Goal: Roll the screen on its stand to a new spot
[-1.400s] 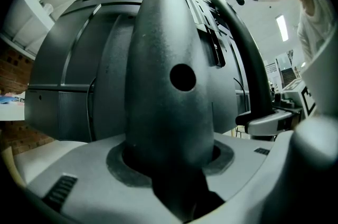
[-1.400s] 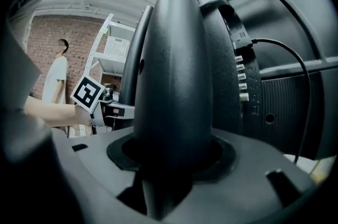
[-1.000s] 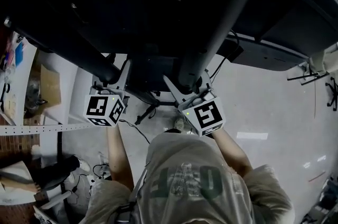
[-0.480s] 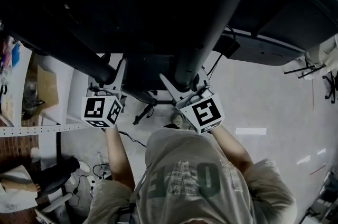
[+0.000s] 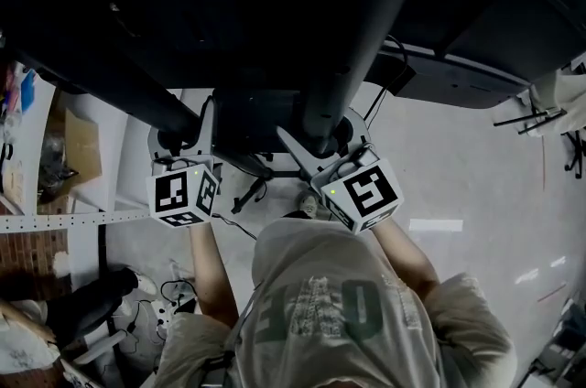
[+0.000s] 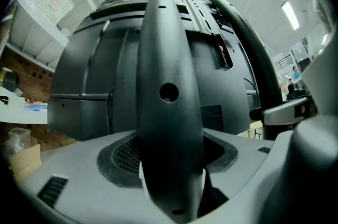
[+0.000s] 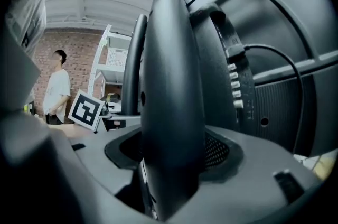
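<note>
Across the top of the head view the screen [image 5: 229, 2] fills the frame as a dark mass. Two dark posts of its stand [image 5: 366, 20] slope down from it toward the person at lower centre. Just below centre-left, the left gripper [image 5: 186, 137] straddles the left post [image 6: 169, 112]. Just right of centre, the right gripper [image 5: 322, 139] straddles the right post [image 7: 171, 112]. Both pairs of jaws have just been opening. Each post stands between its jaws, but dark gaps show beside it in each gripper view, so neither gripper appears to be clamping anything now.

The step in hand reads as letting go of the stand, either because the new spot is reached or to take a fresh hold. To do it well, the person should spread each pair of jaws until both pads are plainly off the post. Each gripper should then draw straight back along its own line, toward the bottom of the head view, so that no pad drags on a post and sets the stand rolling. Releasing both sides evenly keeps it from swivelling.

A thin black cable [image 5: 233, 226] lies on the pale floor [image 5: 458, 176] just below the left gripper. If more rolling is wanted, that cable should be kept out of the path. The fresh grips are best taken at matching height on both posts, so the push is even.
</note>
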A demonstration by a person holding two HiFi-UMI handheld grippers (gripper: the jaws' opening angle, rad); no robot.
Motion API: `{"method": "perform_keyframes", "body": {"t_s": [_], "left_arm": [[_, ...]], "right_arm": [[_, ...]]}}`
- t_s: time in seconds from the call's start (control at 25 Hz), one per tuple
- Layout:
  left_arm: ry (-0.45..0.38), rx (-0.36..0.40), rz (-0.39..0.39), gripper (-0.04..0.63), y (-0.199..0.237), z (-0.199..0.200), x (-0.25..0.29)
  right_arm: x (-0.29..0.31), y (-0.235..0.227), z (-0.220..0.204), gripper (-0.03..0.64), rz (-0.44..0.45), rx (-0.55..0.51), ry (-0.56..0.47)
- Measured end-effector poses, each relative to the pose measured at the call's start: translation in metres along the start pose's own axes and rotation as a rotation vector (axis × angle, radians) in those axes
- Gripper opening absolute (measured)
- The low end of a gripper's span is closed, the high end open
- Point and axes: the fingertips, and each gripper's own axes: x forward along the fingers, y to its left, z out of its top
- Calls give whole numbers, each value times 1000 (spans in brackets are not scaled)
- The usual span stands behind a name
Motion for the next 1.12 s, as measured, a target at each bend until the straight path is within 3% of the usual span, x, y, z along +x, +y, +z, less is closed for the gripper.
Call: {"method": "perform_keyframes", "body": {"t_s": [0.16, 0.28, 0.4, 0.52, 0.64, 0.72, 0.8, 0.84, 1.12], "left_arm": [[-35, 23, 92, 313, 8, 14, -28], [-155, 56, 166, 313, -1, 44, -54], [-262, 138, 193, 310, -24, 72, -75], [-295, 200, 141, 197, -59, 85, -80], [-294, 173, 61, 60, -89, 85, -73], [-265, 138, 35, 37, -101, 77, -67], [-242, 118, 27, 18, -110, 72, -63], [-234, 115, 23, 15, -114, 70, -62], [-180, 92, -19, 15, -141, 57, -58]], "right_arm": [[-16, 2, 28, 272, 11, -49, -45], [-32, -2, 42, 272, 4, -10, -79], [-47, -7, 51, 270, 0, -11, -95], [-57, -7, 56, 268, -8, -44, -102], [-69, -7, 62, 244, -41, -68, -118], [-79, -16, 70, 175, -78, -100, -148], [-89, -34, 72, 63, -137, -115, -157], [-92, -42, 70, 44, -163, -119, -148], [-93, -56, 34, 20, -187, -120, -21]]}}
